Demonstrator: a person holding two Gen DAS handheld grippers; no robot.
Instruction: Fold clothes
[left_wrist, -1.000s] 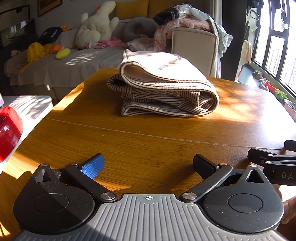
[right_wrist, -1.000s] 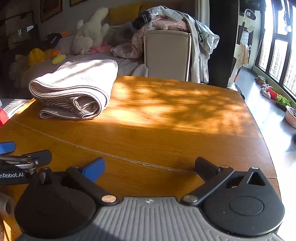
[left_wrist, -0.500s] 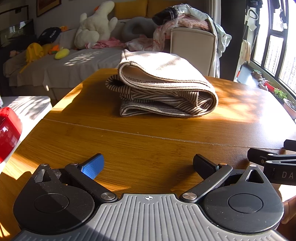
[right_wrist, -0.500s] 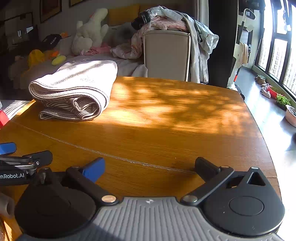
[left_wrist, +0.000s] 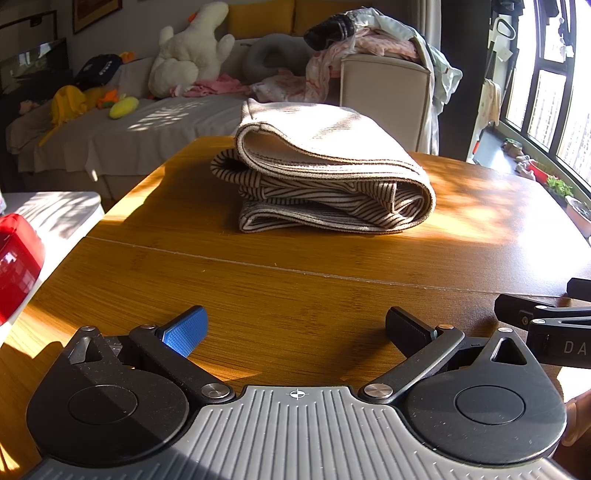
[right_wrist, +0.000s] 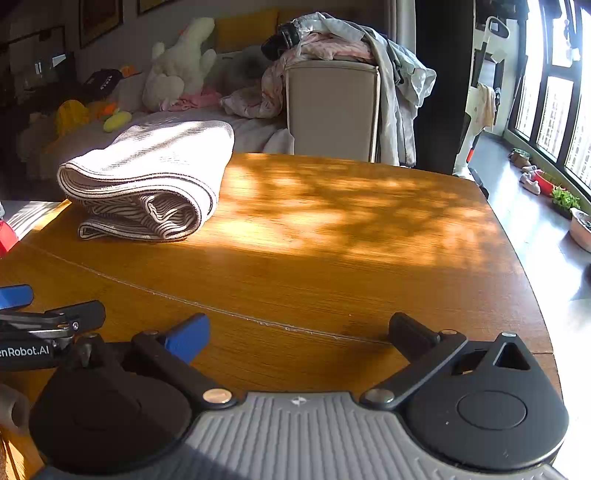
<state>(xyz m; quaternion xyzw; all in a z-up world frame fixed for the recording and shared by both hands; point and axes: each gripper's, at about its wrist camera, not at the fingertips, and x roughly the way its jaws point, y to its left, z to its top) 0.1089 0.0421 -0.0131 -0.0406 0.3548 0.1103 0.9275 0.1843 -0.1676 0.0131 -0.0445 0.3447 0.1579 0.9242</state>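
The striped cloth (left_wrist: 325, 184) sits folded in a neat pile in the upper middle of the left view, on the table (left_wrist: 295, 295). Folding looks done. The left hand-held gripper (left_wrist: 295, 328) and right hand-held gripper (right_wrist: 299, 332) are both wide and hold nothing.

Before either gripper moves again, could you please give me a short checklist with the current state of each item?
1. Left gripper open and empty: ok.
2. Right gripper open and empty: ok.
3. Striped garment folded into a compact bundle: ok.
4. Bundle fully on the wooden table, clear of its edges: ok from these views.
5. Both grippers apart from the bundle, nothing snagged: ok.
6. More clothes to fold within reach: cannot tell; the only other clothes in view are heaped on the chair beyond the table.
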